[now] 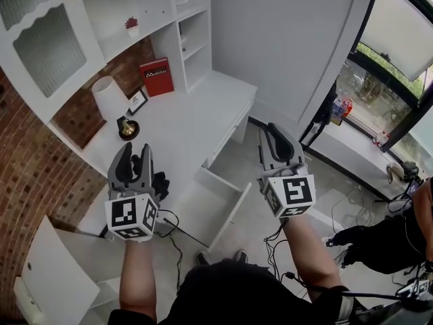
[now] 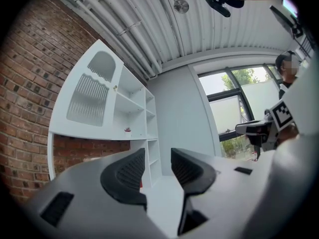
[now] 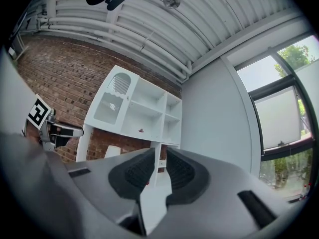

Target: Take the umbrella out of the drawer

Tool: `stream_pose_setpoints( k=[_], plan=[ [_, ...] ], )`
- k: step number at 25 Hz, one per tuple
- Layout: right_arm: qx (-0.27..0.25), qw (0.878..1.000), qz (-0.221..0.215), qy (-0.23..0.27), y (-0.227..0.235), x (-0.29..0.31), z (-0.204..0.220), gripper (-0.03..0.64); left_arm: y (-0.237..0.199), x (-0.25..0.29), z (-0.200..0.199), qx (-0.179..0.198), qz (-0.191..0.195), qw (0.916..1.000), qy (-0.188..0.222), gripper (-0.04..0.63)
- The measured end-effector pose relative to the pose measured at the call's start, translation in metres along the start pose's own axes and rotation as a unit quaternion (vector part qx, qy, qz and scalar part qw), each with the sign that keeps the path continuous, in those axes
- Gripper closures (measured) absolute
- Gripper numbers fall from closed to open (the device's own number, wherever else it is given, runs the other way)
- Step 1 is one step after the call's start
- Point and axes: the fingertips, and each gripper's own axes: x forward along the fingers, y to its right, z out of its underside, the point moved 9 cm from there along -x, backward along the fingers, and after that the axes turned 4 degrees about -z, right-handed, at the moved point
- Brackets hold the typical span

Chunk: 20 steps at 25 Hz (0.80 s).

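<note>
In the head view the white desk (image 1: 203, 107) has one drawer (image 1: 220, 205) pulled open toward me; the part of its inside that shows is white and bare. A dark lumpy thing (image 1: 161, 184) lies on the desk just right of my left gripper (image 1: 132, 156); whether it is the umbrella I cannot tell. The left gripper (image 2: 158, 156) is held level above the desk, jaws a little apart, nothing between them. My right gripper (image 1: 274, 135) hovers over the floor right of the drawer. In its own view the right gripper (image 3: 160, 157) shows a narrow, empty gap.
On the desk stand a white lamp (image 1: 108, 97), a small picture frame (image 1: 137, 101) and a red book (image 1: 156, 76). White shelves (image 1: 183, 26) rise behind. A white cabinet door (image 1: 54, 276) hangs open at lower left. Cables (image 1: 274, 246) cross the floor. A person (image 1: 379, 242) crouches at right.
</note>
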Motion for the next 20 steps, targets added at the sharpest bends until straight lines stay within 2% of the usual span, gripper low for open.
stream_pose_setpoints(
  k=[20],
  plan=[
    [0.004, 1.000, 0.003, 0.007, 0.0027, -0.0011, 0.0006, 0.558, 0.0064, 0.0018, 0.0042, -0.002, 0.015, 0.9998, -0.013, 0.451]
  ],
)
